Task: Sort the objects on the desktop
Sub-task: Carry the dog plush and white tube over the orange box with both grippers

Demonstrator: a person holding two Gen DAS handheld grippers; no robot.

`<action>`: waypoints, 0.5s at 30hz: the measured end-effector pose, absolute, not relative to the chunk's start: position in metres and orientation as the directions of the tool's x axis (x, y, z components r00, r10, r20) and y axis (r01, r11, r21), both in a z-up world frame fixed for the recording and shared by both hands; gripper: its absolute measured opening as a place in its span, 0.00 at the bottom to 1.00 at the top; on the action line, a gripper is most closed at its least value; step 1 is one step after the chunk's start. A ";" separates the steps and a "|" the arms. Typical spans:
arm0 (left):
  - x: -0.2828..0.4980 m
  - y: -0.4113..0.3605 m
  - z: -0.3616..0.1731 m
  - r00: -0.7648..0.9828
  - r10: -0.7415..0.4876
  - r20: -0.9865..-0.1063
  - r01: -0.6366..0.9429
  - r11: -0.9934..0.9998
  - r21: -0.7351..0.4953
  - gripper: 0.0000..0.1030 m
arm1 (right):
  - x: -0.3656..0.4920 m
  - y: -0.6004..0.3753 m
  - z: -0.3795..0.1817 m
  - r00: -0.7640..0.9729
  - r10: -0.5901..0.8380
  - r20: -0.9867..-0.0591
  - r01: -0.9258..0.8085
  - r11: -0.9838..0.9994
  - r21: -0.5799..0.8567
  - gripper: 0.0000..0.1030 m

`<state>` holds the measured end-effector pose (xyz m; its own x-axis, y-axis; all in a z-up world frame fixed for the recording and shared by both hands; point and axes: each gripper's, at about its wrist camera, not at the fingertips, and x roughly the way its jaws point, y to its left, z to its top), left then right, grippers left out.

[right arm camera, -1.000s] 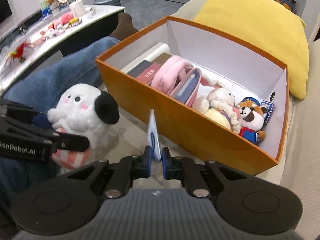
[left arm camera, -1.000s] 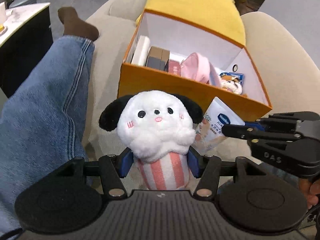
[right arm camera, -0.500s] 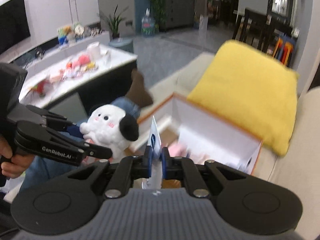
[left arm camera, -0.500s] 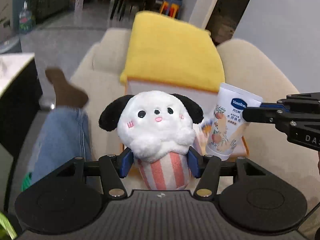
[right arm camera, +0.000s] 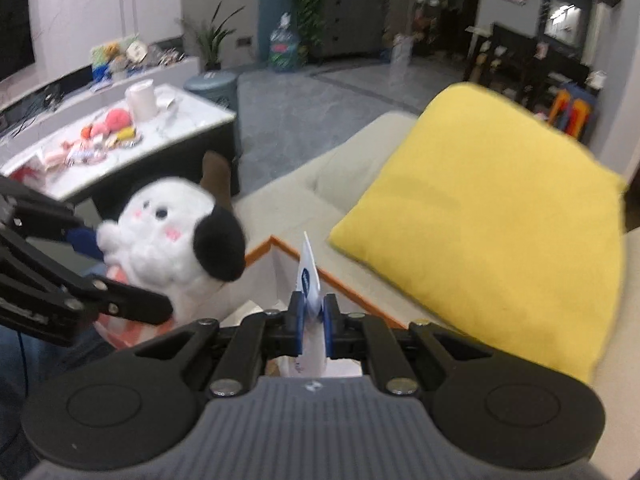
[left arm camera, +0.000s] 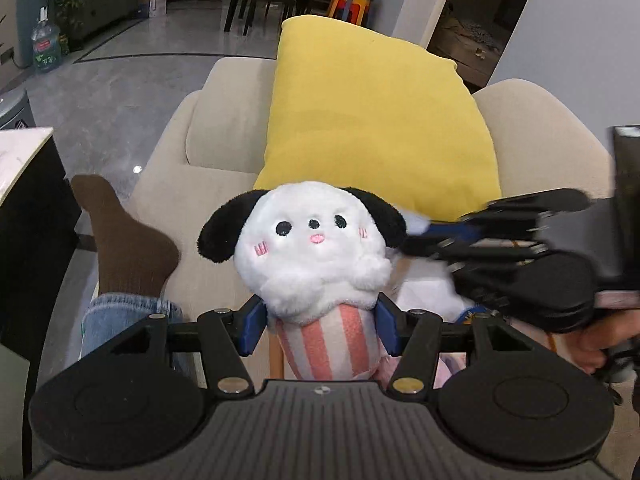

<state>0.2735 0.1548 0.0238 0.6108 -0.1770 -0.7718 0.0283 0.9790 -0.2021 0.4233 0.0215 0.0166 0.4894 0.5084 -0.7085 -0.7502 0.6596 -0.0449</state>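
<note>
So we've got both hands loaded right now. Our left gripper (left arm camera: 320, 330) has its jaws clamped on the striped pink-and-white base of the white plush puppy with black floppy ears (left arm camera: 316, 248), holding it upright in the air with the yellow square cushion (left arm camera: 376, 120) on the beige sofa (left arm camera: 216, 140) behind it. Our right gripper (right arm camera: 311, 326) has its jaws pinched shut on the flat crimped end of a white lotion tube with a blue logo (right arm camera: 308, 276), which sticks up edge-on from between them.

In the right wrist view, the orange cardboard box with a white inside (right arm camera: 264, 246) sits just below and beyond the tube, near the cushion, with only a corner of its rim showing. The plush hangs to the left of that corner, close by. Off on the far left there's a white marble-top desk (right arm camera: 188, 108) with small toys scattered on it.

Our read: this is the carry step, both items lifted and near the box. Next we'd need to bring each one over the opening, lower it in, then let the jaws open, probably one at a time so the grippers don't bump.
</note>
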 end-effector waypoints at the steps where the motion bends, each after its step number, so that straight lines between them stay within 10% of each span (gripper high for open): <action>1: 0.277 0.156 0.021 0.613 -0.176 -0.771 0.028 0.979 -0.202 0.63 | 0.431 0.026 0.008 0.477 0.510 -0.716 -0.760 0.648 -0.044 0.09; 15: 0.290 0.163 0.008 0.612 -0.175 -0.772 0.026 0.979 -0.201 0.63 | 0.466 0.048 -0.038 0.338 0.542 -0.770 -0.807 0.588 0.059 0.10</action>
